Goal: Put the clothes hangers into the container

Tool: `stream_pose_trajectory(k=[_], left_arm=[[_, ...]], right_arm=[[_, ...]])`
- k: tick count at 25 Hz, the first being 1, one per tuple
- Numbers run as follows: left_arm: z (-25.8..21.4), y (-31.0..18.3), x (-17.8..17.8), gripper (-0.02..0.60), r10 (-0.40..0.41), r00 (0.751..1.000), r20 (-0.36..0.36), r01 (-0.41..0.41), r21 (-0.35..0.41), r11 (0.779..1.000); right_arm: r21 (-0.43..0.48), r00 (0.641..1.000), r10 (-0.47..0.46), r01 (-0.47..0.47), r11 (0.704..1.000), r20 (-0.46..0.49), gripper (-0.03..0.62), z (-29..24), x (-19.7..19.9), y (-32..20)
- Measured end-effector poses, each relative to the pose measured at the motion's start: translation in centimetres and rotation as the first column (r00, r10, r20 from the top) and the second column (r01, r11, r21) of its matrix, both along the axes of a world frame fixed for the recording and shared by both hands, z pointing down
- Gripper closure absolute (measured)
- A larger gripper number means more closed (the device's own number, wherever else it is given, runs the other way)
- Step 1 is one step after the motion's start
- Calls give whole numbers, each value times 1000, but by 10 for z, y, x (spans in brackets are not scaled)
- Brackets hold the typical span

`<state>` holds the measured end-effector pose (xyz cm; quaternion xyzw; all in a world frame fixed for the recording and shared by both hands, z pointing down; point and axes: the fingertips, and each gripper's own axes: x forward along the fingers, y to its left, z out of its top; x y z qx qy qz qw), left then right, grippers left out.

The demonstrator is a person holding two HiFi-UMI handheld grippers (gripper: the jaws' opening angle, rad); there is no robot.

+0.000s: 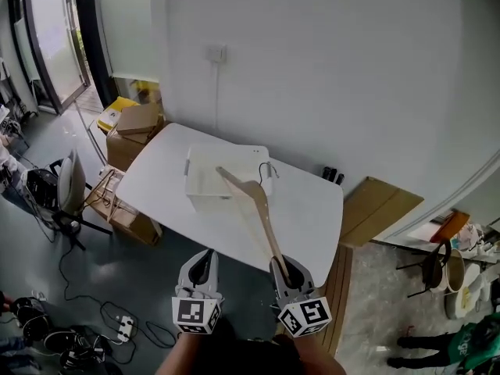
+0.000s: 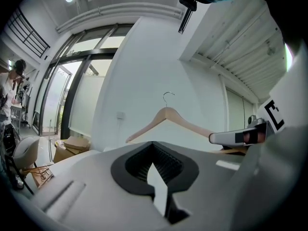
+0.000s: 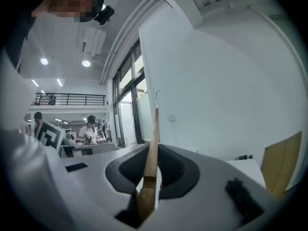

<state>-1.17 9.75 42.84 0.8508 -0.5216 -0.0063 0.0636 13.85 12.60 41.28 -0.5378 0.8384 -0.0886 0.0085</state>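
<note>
A wooden clothes hanger (image 1: pixel 262 213) with a metal hook runs from my right gripper (image 1: pixel 287 270) out over the white table (image 1: pixel 312 209), its hook end above the white container (image 1: pixel 205 187). In the right gripper view the right gripper (image 3: pixel 153 174) is shut on the hanger's arm (image 3: pixel 153 146), which stands edge-on between the jaws. My left gripper (image 1: pixel 203 266) hovers beside it at the table's near edge, holding nothing. In the left gripper view the left gripper (image 2: pixel 156 170) shows a narrow gap between its jaws, with the hanger (image 2: pixel 168 117) ahead and the right gripper (image 2: pixel 238 137) at the right.
Cardboard boxes (image 1: pixel 134 127) stand by the wall at the left. A chair (image 1: pixel 69 182) and cables (image 1: pixel 117 326) are on the floor to the left. A cardboard sheet (image 1: pixel 379 209) leans right of the table. People stand at desks in the background (image 3: pixel 89 129).
</note>
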Motion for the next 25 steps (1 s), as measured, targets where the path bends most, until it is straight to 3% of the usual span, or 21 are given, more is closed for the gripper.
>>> stream_pose_trajectory(k=[9,25], left_arm=[[7,-64,-40,575,56,998,0,-56,-10,998],[5,-107,-61,575,76,997,-13,-76,-7,997]], right_arm=[[-26,998,61,-61,998,-5,534,11,-36,-61],[-40,997,61,-62,997,-38,534,13,-55,-105]])
